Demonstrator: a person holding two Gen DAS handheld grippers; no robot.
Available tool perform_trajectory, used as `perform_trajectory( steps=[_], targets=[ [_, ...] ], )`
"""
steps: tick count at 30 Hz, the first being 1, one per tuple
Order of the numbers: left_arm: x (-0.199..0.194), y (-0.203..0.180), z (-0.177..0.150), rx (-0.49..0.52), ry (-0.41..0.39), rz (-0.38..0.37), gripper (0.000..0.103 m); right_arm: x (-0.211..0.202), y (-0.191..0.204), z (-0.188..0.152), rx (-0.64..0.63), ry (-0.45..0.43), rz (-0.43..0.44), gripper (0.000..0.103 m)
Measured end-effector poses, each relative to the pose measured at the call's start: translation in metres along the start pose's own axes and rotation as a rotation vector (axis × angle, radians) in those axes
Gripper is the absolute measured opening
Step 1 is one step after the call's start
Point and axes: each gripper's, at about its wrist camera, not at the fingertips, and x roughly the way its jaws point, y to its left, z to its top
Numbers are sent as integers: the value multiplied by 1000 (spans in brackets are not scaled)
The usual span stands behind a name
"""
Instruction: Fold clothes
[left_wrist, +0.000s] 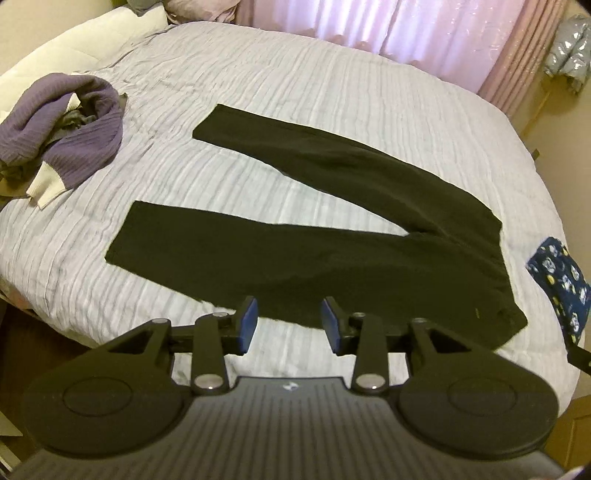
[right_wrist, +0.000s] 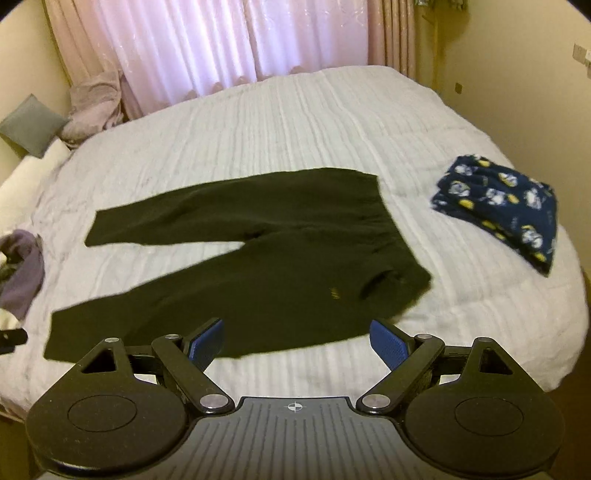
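Observation:
Black trousers (left_wrist: 314, 254) lie flat on the white bedspread (left_wrist: 258, 92), legs spread in a V toward the left, waistband to the right. They also show in the right wrist view (right_wrist: 266, 266). My left gripper (left_wrist: 289, 321) is open and empty, hovering above the near edge of the lower leg. My right gripper (right_wrist: 297, 341) is open wide and empty, above the near edge of the trousers close to the hip.
A purple sweater with white cuffs (left_wrist: 70, 129) lies heaped at the bed's left. A folded navy patterned garment (right_wrist: 498, 210) lies at the right. Pink curtains (right_wrist: 221, 40) hang behind the bed. Pillows (right_wrist: 29, 125) and a crumpled cloth (right_wrist: 96, 107) sit at the far left corner.

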Motion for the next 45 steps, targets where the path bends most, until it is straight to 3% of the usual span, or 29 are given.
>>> perform_trajectory(
  steps=[10, 23, 33, 45],
  targets=[
    [-34, -50, -65, -30, -21, 23, 38, -33, -42, -24, -97, -5, 24, 89],
    [-93, -64, -139, -92, -58, 93, 41, -64, -64, -63, -174, 28, 105, 89],
    [-130, -68, -152, -52, -129, 155, 44, -80, -59, -75, -197, 22, 135, 89],
    [-132, -71, -145, -3, -148, 143, 47, -82, -55, -71, -205, 13, 127, 89]
  ],
)
